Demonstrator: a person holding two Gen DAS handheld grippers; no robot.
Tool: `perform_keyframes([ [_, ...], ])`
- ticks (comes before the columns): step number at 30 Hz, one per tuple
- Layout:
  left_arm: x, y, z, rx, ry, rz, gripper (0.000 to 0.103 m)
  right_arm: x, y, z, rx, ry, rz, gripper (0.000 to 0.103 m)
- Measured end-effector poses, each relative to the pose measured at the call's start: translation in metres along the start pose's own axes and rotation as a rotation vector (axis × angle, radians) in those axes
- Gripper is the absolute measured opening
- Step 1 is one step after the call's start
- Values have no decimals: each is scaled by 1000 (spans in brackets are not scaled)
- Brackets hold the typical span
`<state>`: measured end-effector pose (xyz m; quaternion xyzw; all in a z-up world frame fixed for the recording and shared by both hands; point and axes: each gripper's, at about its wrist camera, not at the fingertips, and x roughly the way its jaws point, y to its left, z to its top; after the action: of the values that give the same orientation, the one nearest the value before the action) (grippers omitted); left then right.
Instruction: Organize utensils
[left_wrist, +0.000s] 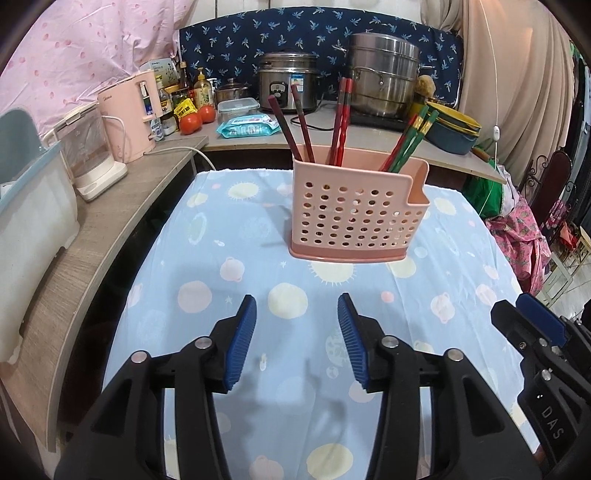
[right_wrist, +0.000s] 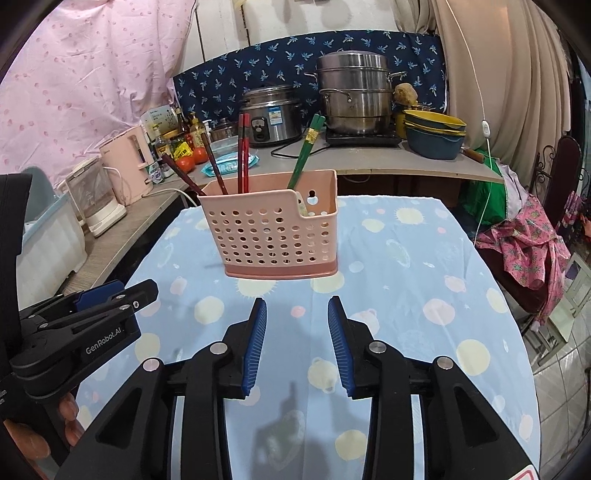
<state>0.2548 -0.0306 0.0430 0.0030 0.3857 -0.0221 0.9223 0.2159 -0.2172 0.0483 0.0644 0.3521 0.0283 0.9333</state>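
Observation:
A pink perforated utensil holder (left_wrist: 356, 212) stands upright on the blue patterned tablecloth (left_wrist: 229, 258); it also shows in the right wrist view (right_wrist: 275, 232). Dark brown chopsticks (left_wrist: 291, 125), red chopsticks (left_wrist: 341, 118) and green chopsticks (left_wrist: 410, 142) stand in it. In the right wrist view the red chopsticks (right_wrist: 243, 155) and green chopsticks (right_wrist: 306, 151) lean out of the top. My left gripper (left_wrist: 297, 339) is open and empty, in front of the holder. My right gripper (right_wrist: 297, 343) is open and empty, also in front of it. Each gripper shows at the edge of the other's view.
A counter behind the table carries a rice cooker (left_wrist: 288, 81), a steel steamer pot (left_wrist: 384, 74), stacked bowls (left_wrist: 450, 129), tomatoes (left_wrist: 195, 120) and a wipes pack (left_wrist: 251, 125). A side shelf at the left holds a pink kettle (left_wrist: 129, 114) and a blender (left_wrist: 92, 151).

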Motion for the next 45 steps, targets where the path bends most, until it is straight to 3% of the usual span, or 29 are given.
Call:
perform_keyframes([
  [8,0,-5,-8,17,10,4,54,0,-1,-8,-3,11,-15,47],
  [22,-5,-6,-18,37,-1,44,85,1,1,-17,-7,30,-16,66],
  [25,-7,-5,-20,43,-5,58,88,0,1,-19,-13,26,-23,69],
  [30,-6,-4,-22,41,3,61,92,-1,-6,-21,12,22,-20,84],
  [37,-4,-5,-28,45,16,72,94,-1,-9,-24,18,25,-42,86],
  [40,-3,-3,-30,45,21,82,94,-1,-10,-25,6,20,-58,97],
  [45,1,3,-32,35,33,96,95,0,-14,-26,6,23,-73,97],
])
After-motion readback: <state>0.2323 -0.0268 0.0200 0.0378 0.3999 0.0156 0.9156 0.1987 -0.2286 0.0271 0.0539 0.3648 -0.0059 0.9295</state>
